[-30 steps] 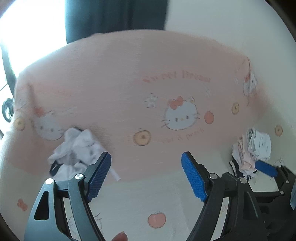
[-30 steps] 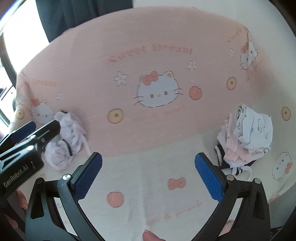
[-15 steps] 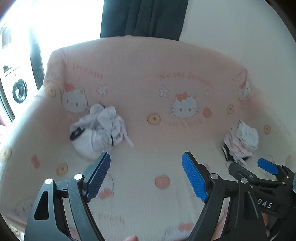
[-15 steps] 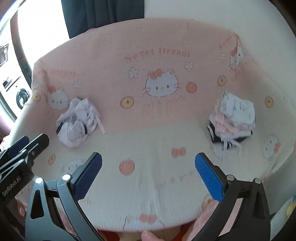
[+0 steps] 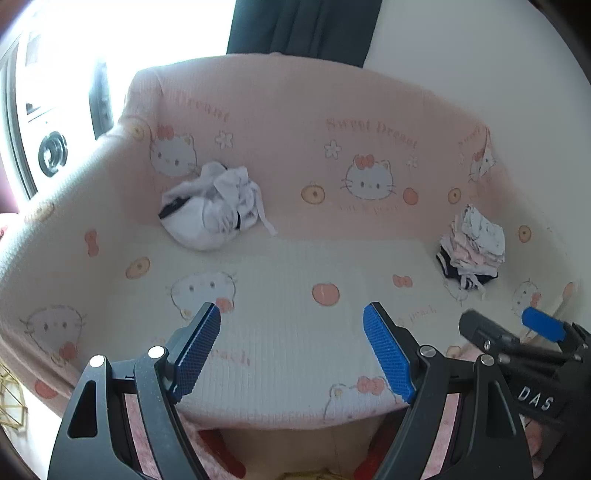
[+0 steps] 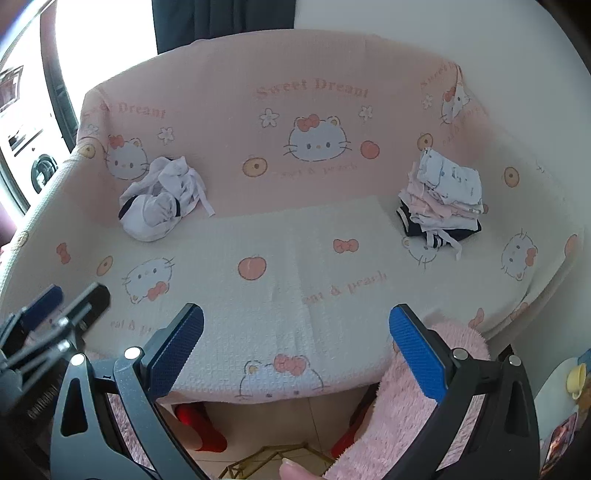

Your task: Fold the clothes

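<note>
A crumpled heap of white clothes with dark trim [image 5: 212, 206] [image 6: 162, 199] lies at the back left of the sofa seat. At the back right stands a neat stack of folded garments [image 5: 471, 243] [image 6: 443, 192], pale on top and dark at the bottom. My left gripper [image 5: 291, 349] hangs open over the seat's front edge with nothing between its blue pads. My right gripper [image 6: 295, 349] is open too and empty, likewise near the front edge. Each gripper shows at the side of the other's view.
The sofa wears a pink and cream cartoon-cat cover [image 5: 295, 295] [image 6: 295, 266]. Fluffy pink legs and red slippers [image 6: 201, 428] of a person show below the seat edge. A washing machine [image 5: 51, 153] stands far left. A dark curtain [image 5: 303, 29] hangs behind.
Both grippers have pulled back and away from the sofa back, so the whole seat, both clothes piles and the floor now show. Both stay open.
</note>
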Demonstrator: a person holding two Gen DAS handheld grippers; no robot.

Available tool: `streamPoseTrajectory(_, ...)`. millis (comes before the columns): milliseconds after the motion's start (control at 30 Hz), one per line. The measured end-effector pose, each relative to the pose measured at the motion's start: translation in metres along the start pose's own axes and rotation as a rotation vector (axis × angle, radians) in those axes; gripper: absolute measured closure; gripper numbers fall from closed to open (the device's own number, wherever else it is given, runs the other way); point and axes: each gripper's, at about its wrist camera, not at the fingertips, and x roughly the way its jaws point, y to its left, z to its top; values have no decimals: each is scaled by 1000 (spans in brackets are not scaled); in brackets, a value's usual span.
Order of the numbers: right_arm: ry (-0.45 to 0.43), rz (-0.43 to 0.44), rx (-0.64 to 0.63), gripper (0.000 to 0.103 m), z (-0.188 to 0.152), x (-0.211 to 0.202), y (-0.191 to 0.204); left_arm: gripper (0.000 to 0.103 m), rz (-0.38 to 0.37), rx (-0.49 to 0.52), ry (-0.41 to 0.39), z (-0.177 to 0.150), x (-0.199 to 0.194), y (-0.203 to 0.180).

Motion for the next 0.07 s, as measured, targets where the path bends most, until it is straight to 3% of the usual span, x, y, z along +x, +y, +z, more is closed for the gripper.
streamPoseTrajectory(67,-15,-8,-18,1,-1,-3,2,21,-5,-12,1,-2,1,2)
